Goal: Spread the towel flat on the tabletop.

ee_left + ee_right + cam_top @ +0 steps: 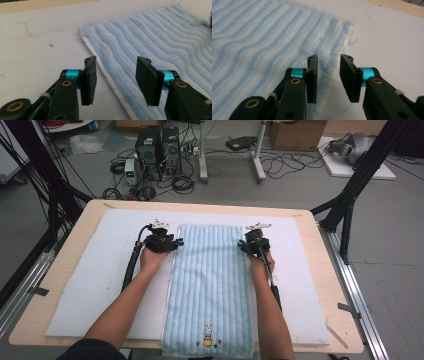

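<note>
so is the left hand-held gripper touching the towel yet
Apart: in the left gripper view the left hand-held gripper has open jaws straddling the towel edge, with gaps visible beside both pads.

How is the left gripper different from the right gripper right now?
The left gripper has its jaws standing wider apart than the right gripper.

The left gripper sits at the left long edge of the blue striped towel, the right gripper at its right long edge.

Both have black jaws with turquoise rings, both straddle a towel edge near its far corners without pinching it, and both lie over the white mat.
</note>
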